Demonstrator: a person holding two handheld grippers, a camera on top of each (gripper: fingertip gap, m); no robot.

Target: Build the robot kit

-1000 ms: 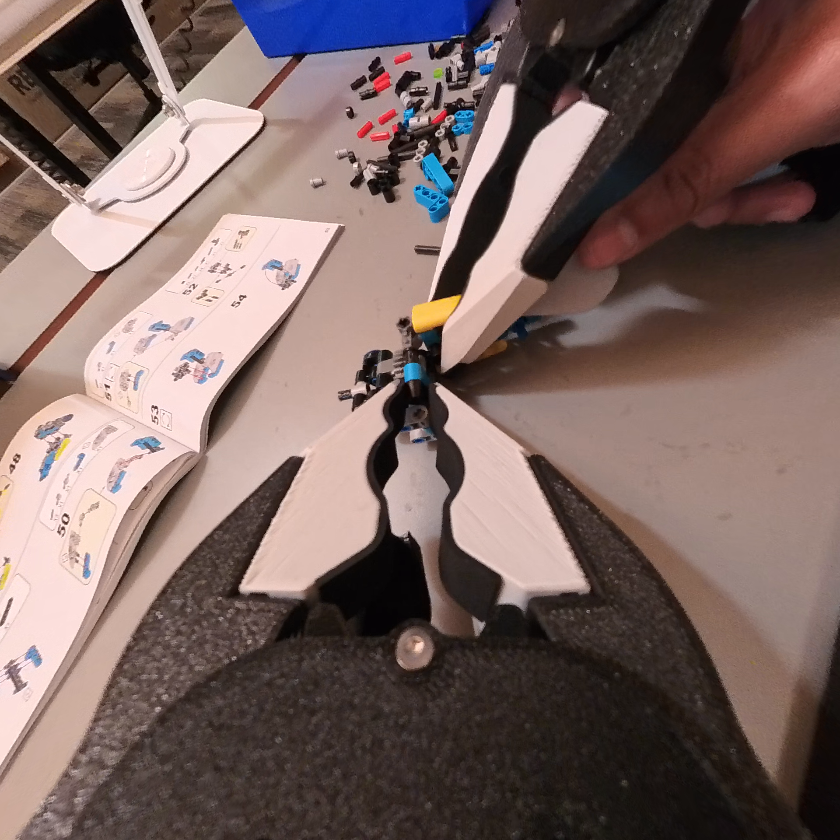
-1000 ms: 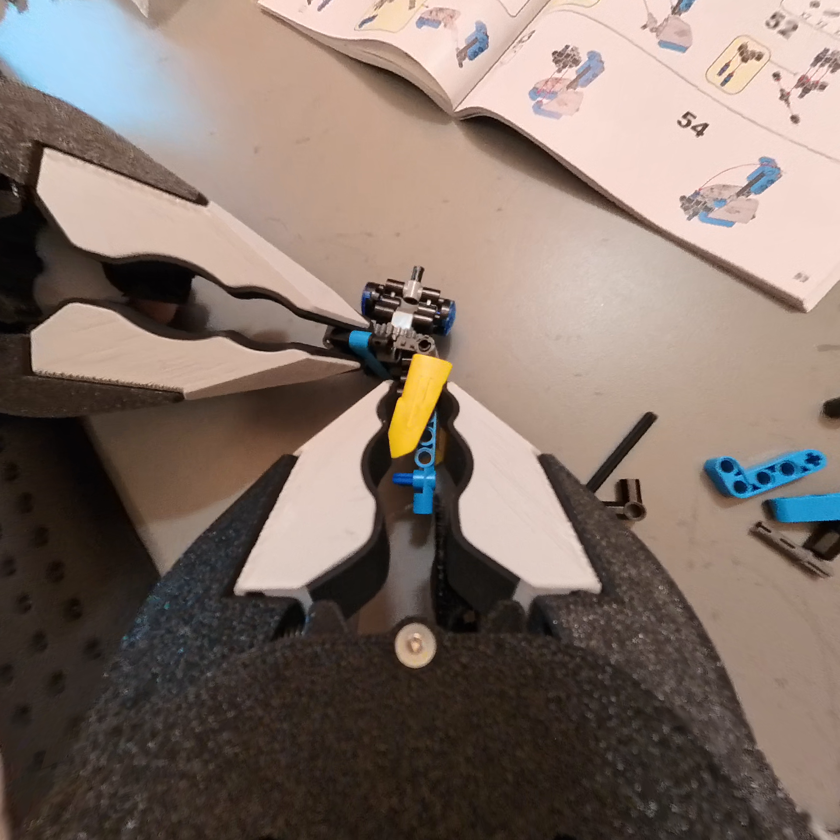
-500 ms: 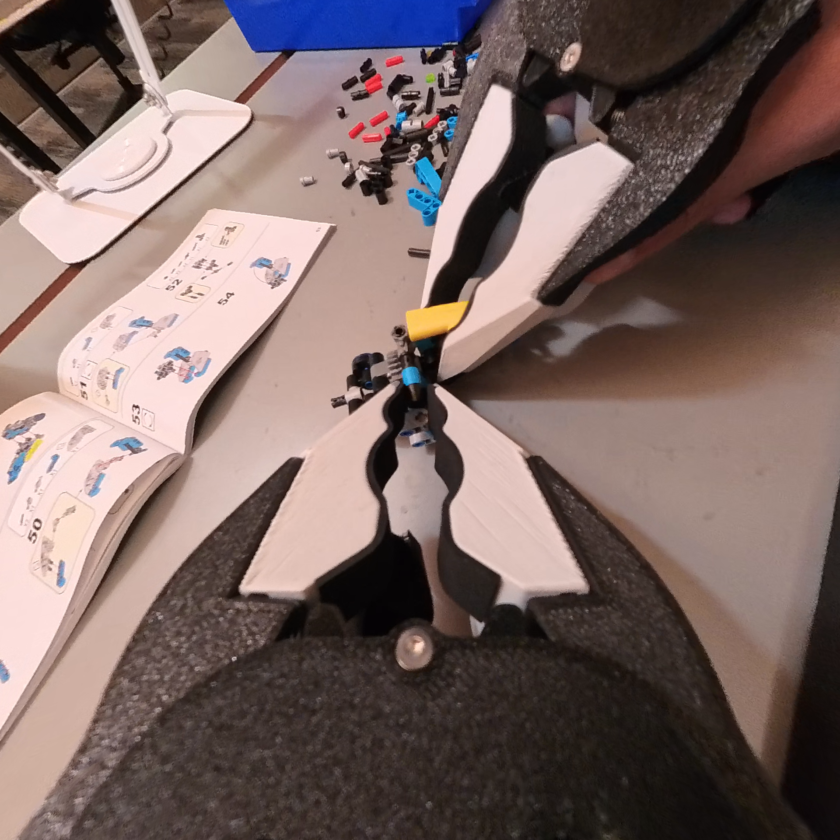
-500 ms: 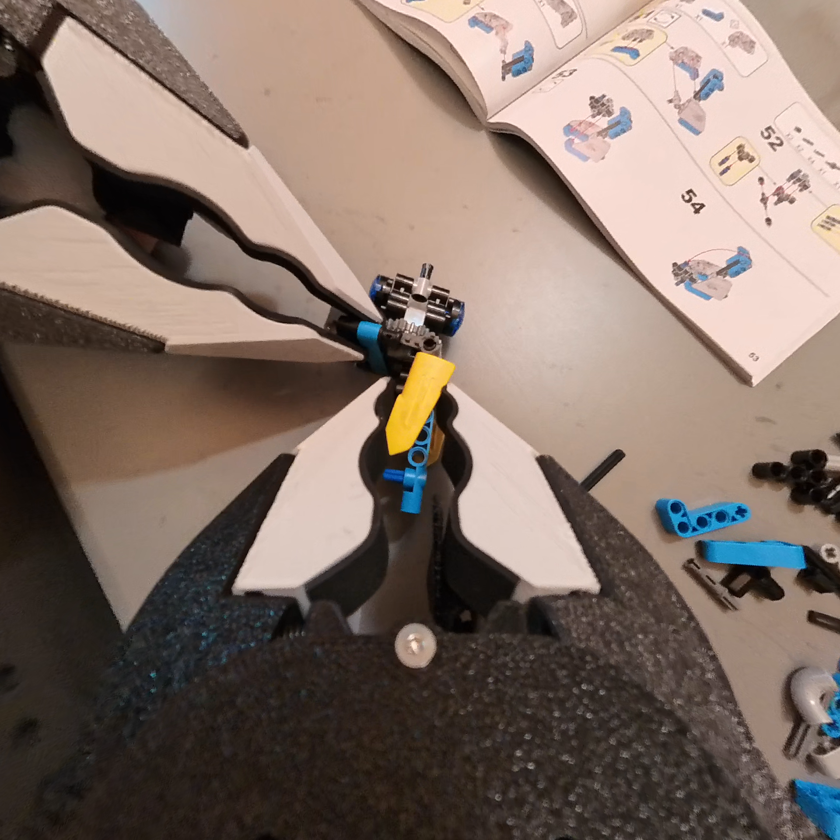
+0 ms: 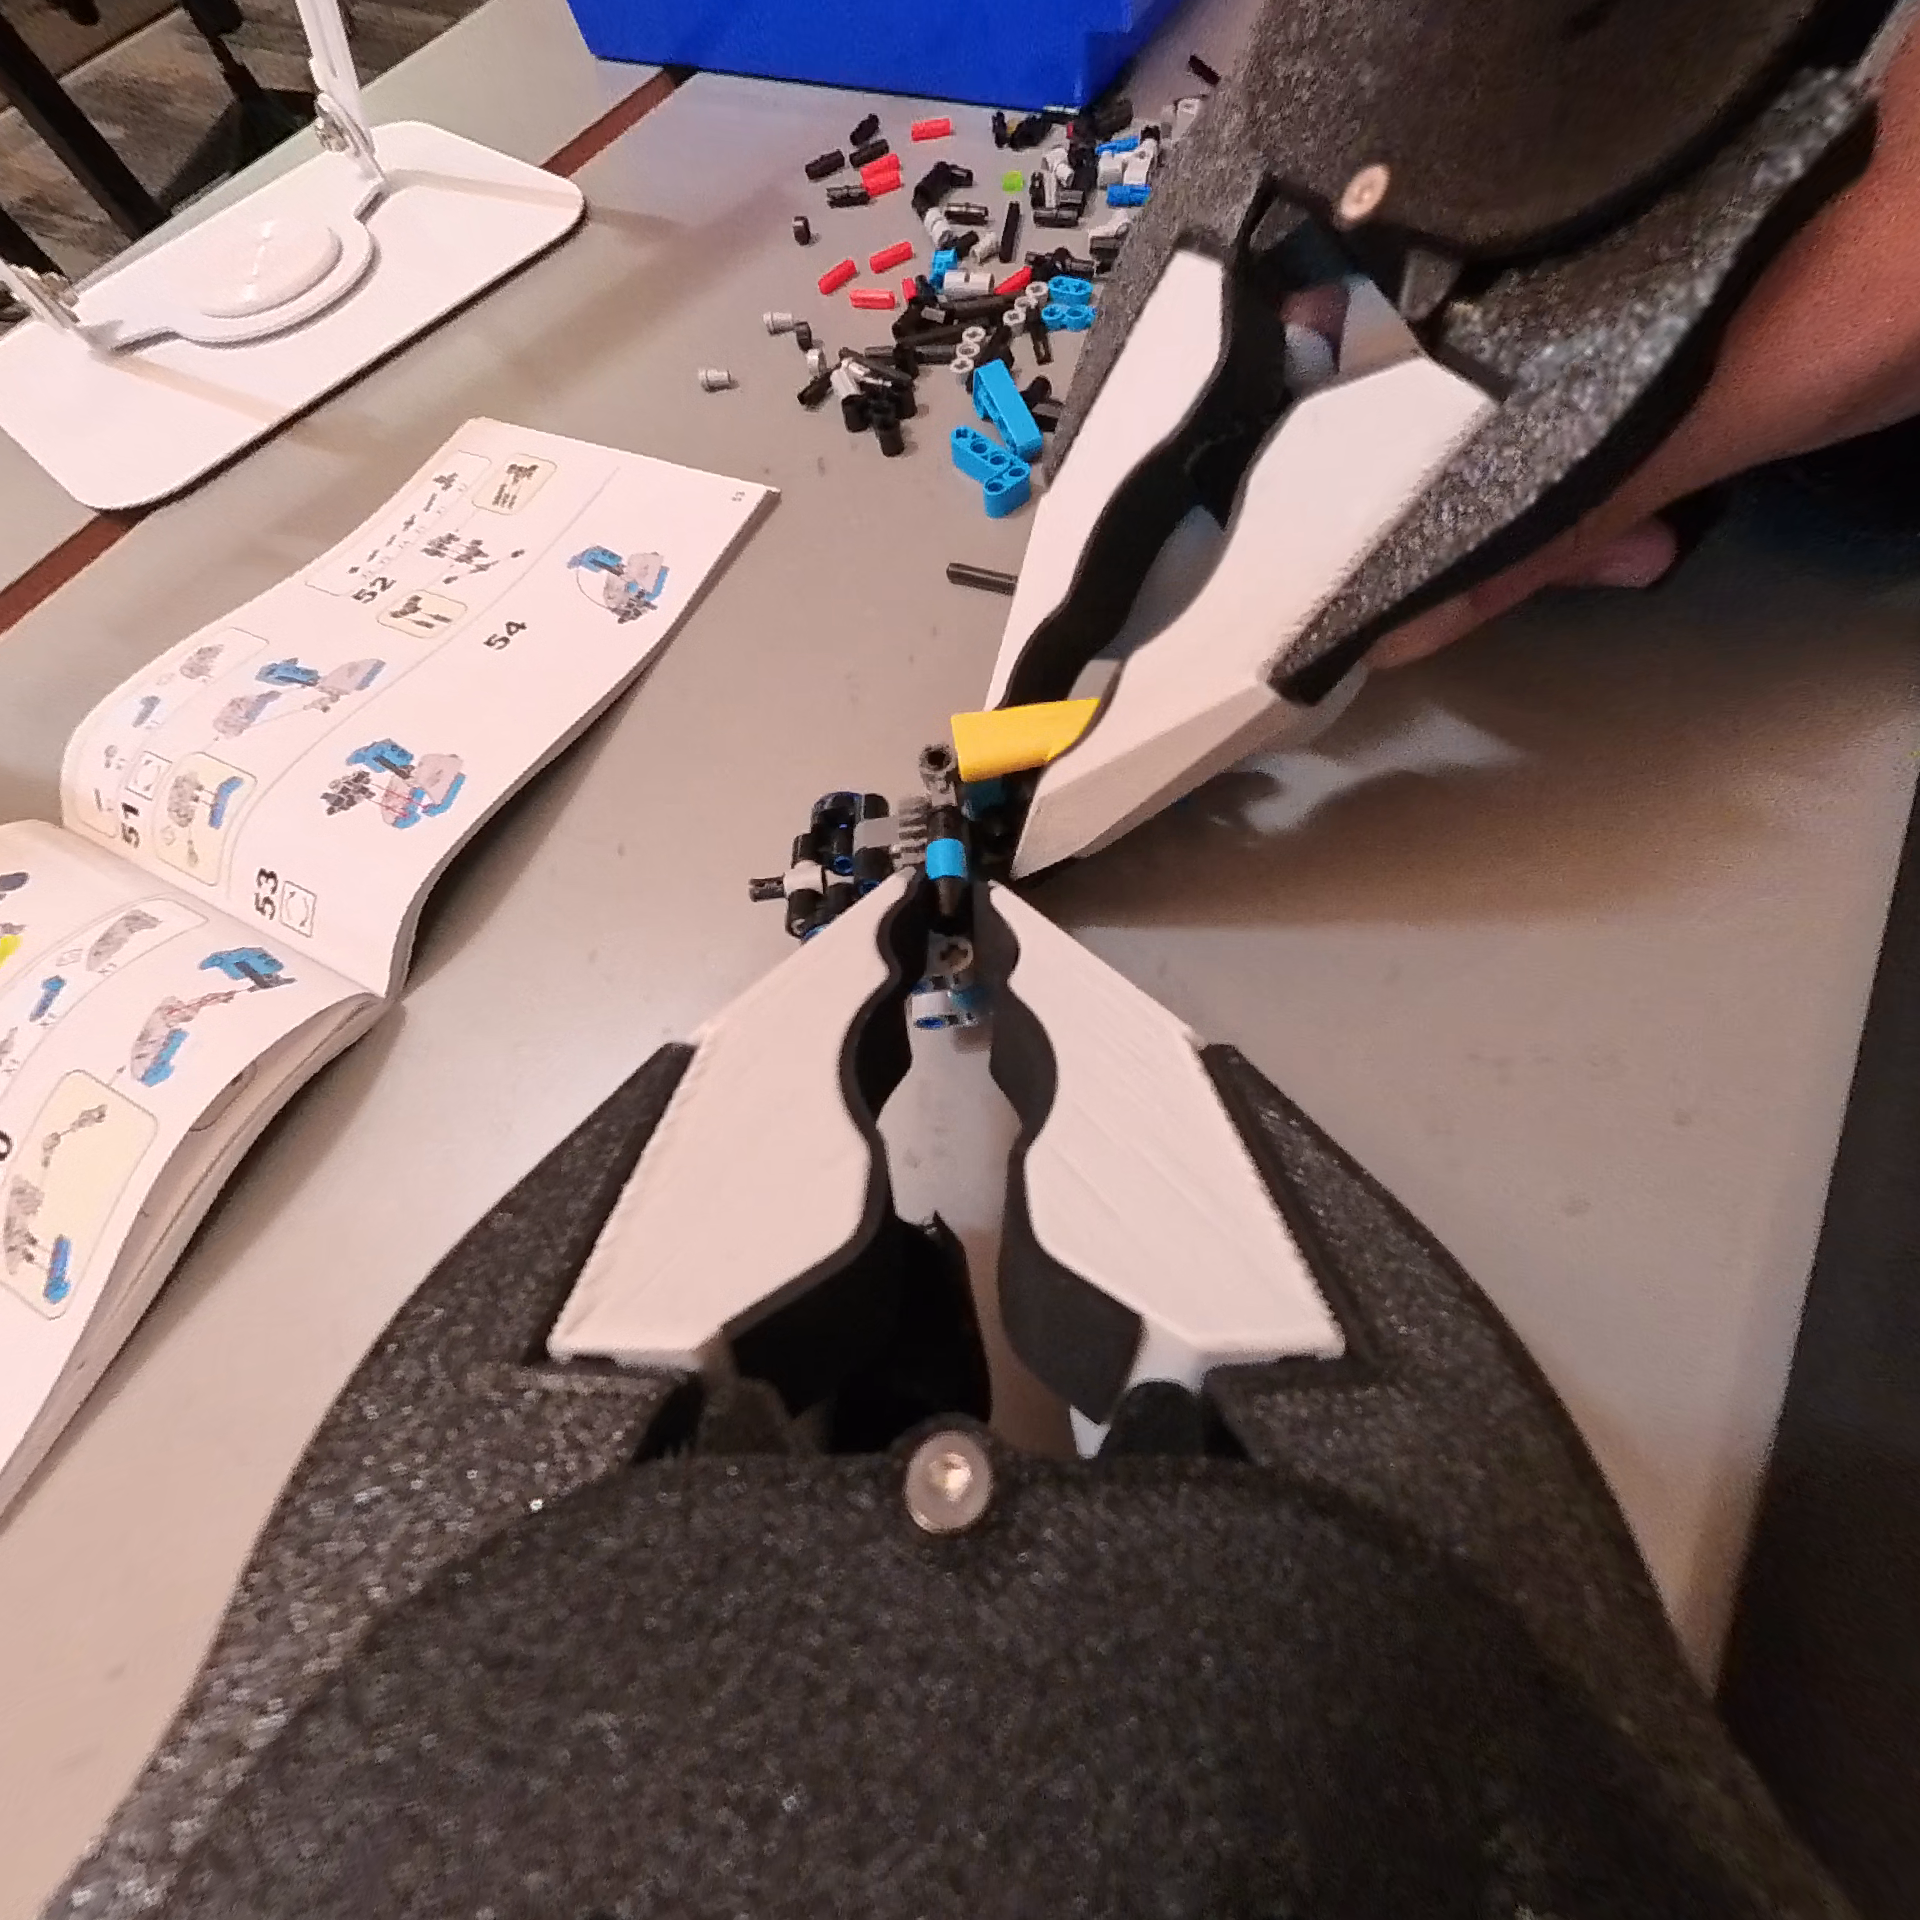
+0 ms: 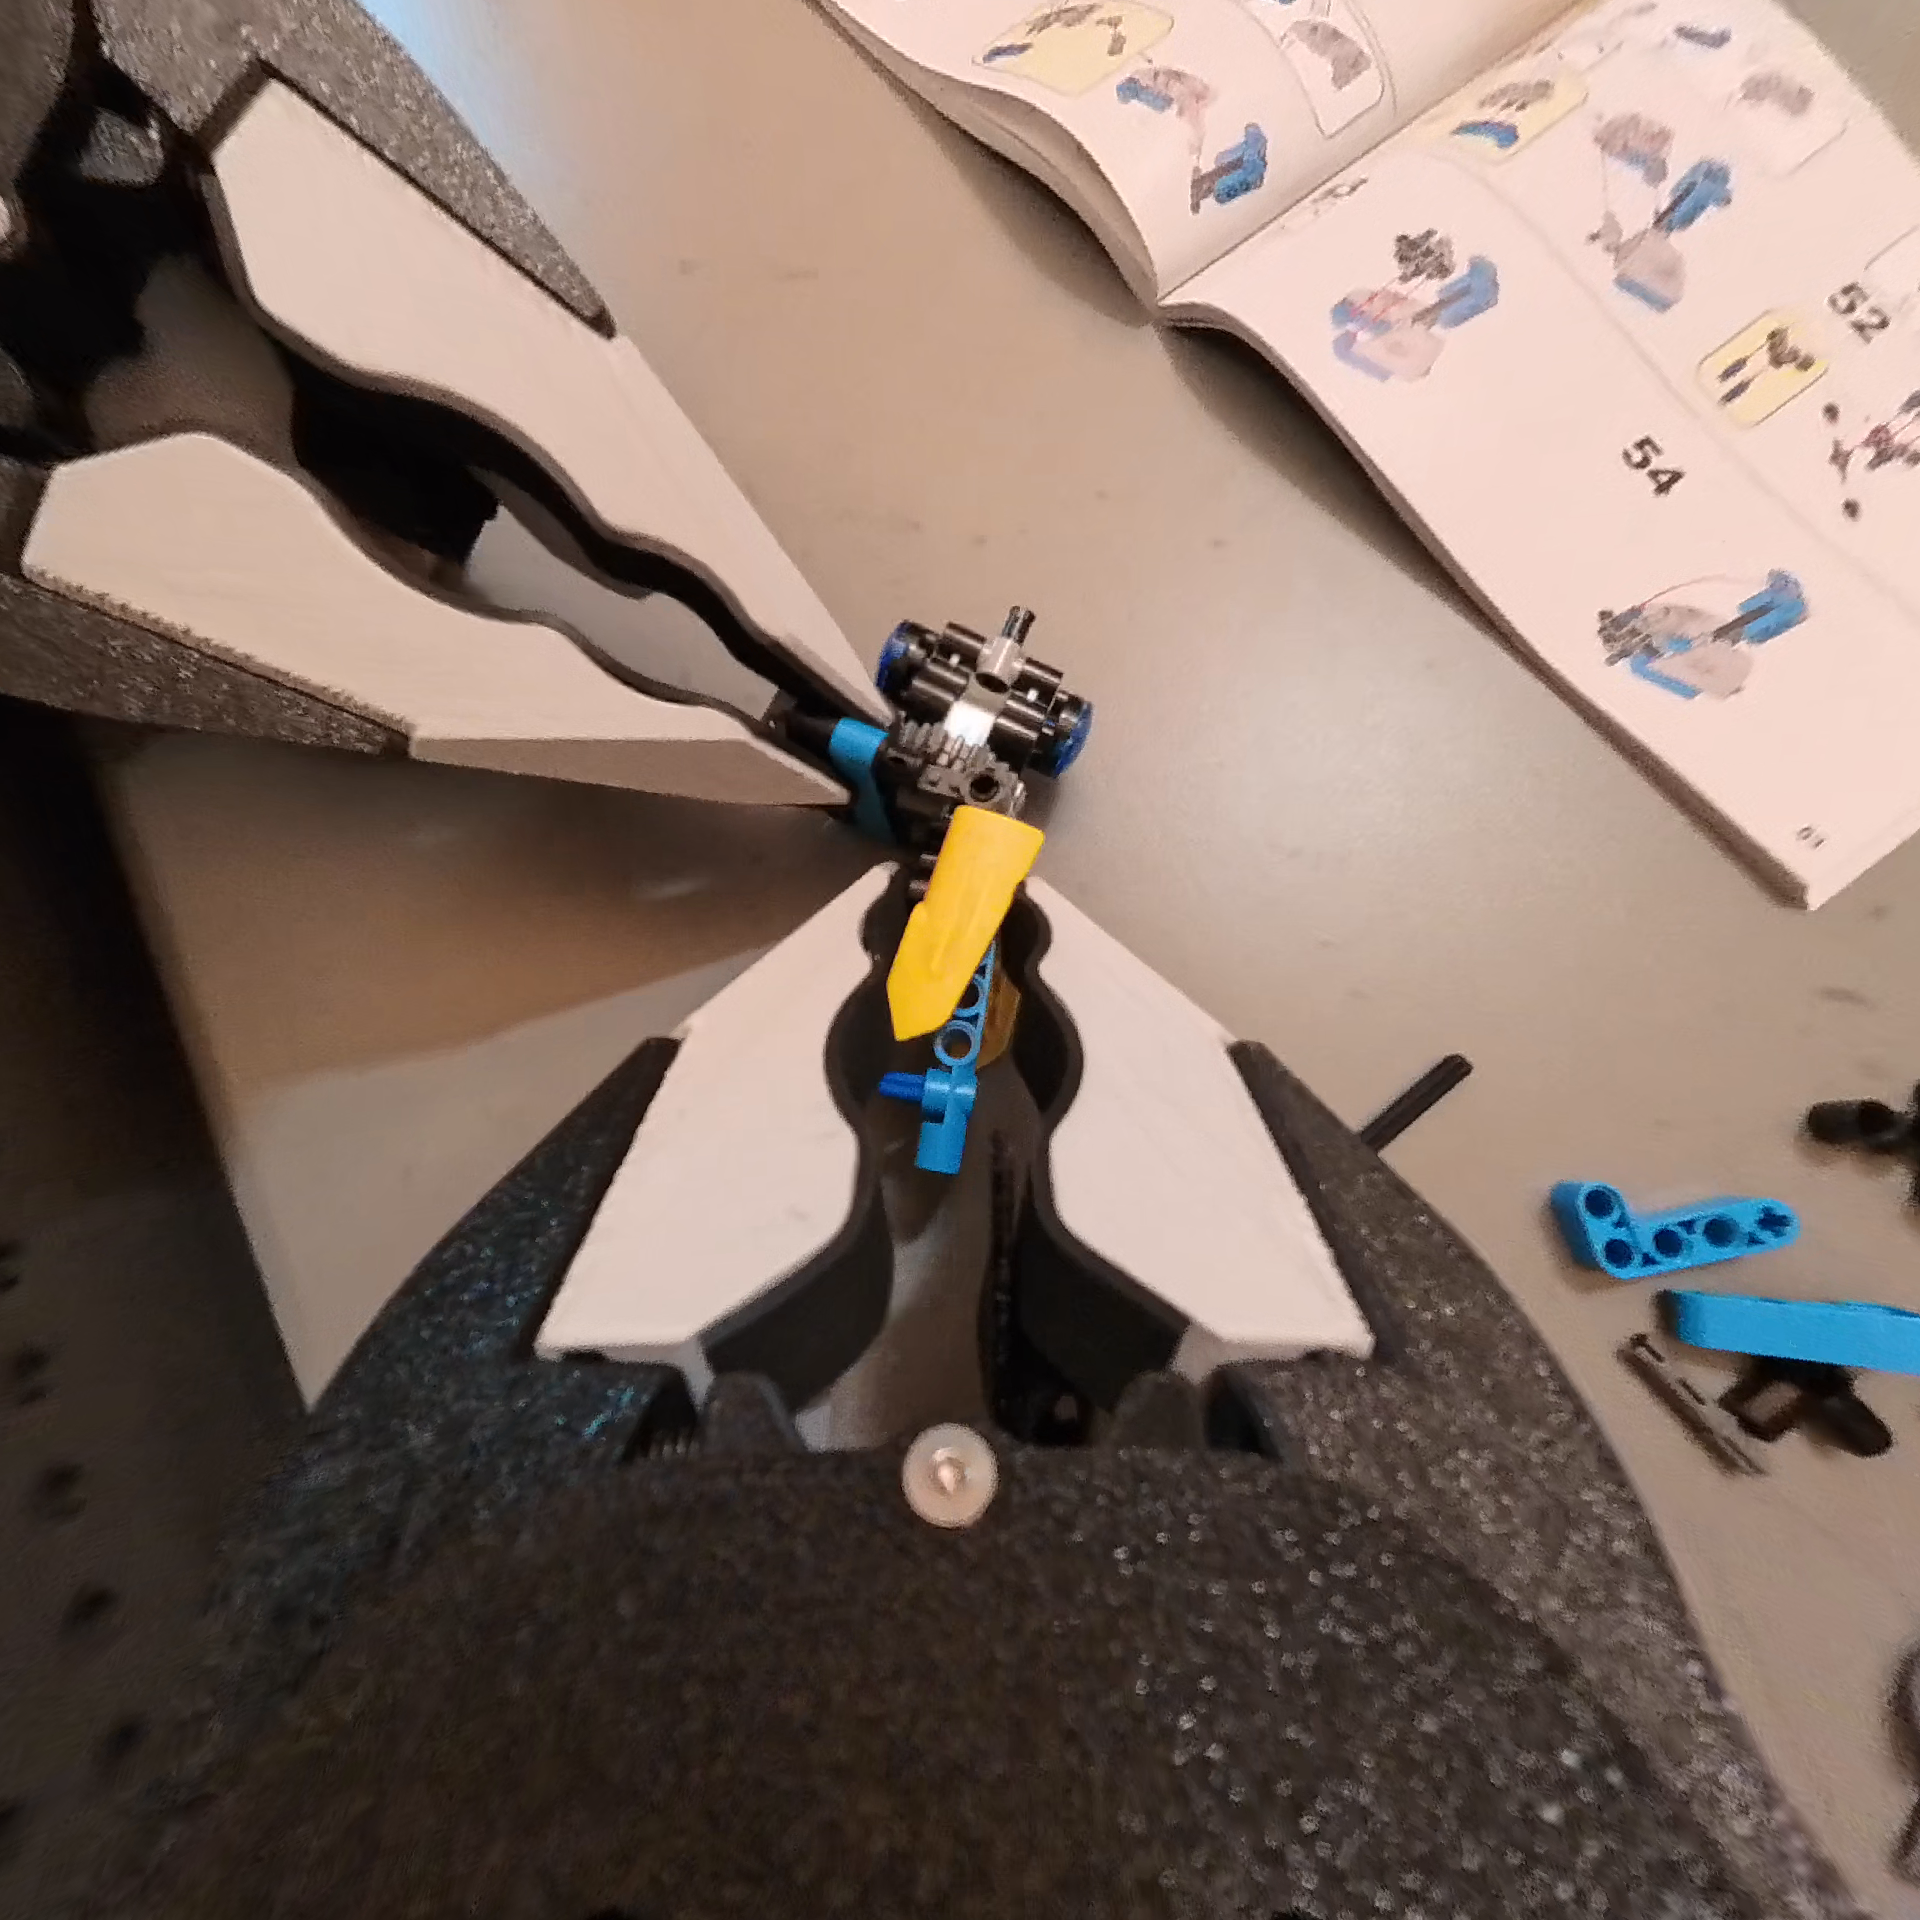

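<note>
Meanwhile the instruction booklet (image 6: pixel 1538 343) sits nearer the small brick model (image 5: pixel 883 842) in the right wrist view than half a second ago, and that view has tilted. Left gripper (image 5: pixel 940 894) is pinched narrow on the model's black-and-blue end. Right gripper (image 6: pixel 961 883) is closed on its other end, where a yellow wedge piece (image 6: pixel 961 914) and a blue beam (image 6: pixel 951 1081) lie between the fingers. Beyond the model lie loose bricks (image 5: pixel 935 301) and behind them a blue bin (image 5: pixel 873 42); its contents are hidden. Left of the model stands a white lamp base (image 5: pixel 260 301) on the grey table (image 5: pixel 1403 1039)
</note>
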